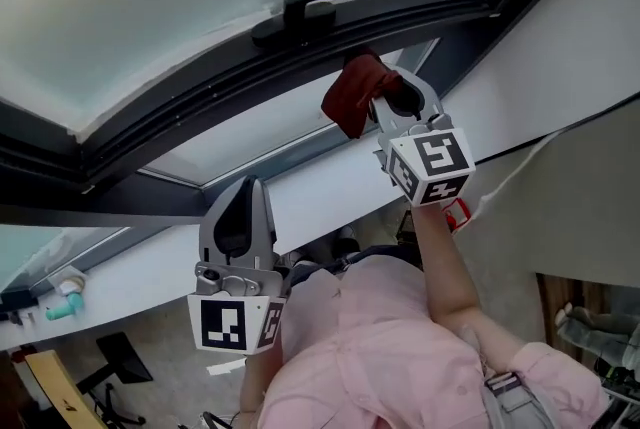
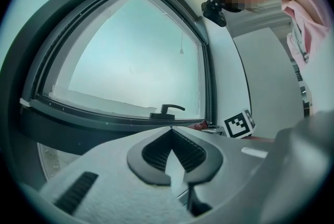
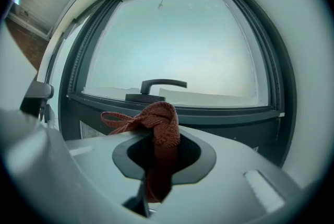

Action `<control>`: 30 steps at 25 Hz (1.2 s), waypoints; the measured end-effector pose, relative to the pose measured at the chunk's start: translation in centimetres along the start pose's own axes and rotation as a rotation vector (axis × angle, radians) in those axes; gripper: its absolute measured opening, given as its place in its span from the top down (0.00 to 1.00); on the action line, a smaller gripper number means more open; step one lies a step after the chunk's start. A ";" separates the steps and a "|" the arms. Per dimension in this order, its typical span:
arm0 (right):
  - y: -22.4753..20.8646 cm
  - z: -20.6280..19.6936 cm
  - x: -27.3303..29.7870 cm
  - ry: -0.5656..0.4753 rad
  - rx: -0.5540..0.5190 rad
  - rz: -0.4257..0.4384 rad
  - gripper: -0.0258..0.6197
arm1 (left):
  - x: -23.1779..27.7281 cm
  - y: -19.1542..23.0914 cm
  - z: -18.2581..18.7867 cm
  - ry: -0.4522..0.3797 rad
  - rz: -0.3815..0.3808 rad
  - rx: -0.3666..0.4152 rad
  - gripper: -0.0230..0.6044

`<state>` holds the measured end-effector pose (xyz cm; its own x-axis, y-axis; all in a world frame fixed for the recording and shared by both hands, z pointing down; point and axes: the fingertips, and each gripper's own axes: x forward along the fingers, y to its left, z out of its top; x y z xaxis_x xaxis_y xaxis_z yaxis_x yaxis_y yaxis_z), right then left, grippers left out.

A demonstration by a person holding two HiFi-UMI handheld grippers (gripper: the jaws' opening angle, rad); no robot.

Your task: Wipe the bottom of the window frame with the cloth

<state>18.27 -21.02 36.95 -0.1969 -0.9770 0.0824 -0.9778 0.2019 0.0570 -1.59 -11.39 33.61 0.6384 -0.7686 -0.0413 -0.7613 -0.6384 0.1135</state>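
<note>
Right gripper: jaws clamped on a red knitted cloth, which bunches out past the tips. The cloth sits just below and slightly right of the window handle, at the dark bottom rail of the window frame; whether it touches the rail cannot be confirmed. Left gripper: jaws closed tip to tip with nothing between them, held well below and left of the handle, clear of the frame.

Right hand-held gripper, raised, clamps cloth; left hand-held gripper sits lower, closed.
</note>
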 end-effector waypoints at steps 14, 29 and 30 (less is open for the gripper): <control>-4.8 -6.1 -10.7 0.108 -0.034 0.041 0.86 | 4.2 -7.1 -3.4 0.046 -0.035 -0.094 0.97; -14.0 -0.6 -16.0 0.032 -0.076 -0.224 0.86 | 4.0 -8.1 -2.6 0.036 -0.068 -0.064 0.97; -14.2 -0.5 -15.9 0.030 -0.082 -0.232 0.86 | 3.9 -7.9 -2.5 0.027 -0.063 -0.063 0.97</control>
<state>35.29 -8.29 35.29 0.0359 -0.9956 0.0866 -0.9871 -0.0218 0.1587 7.22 -9.20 35.01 0.6881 -0.7252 -0.0238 -0.7115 -0.6809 0.1737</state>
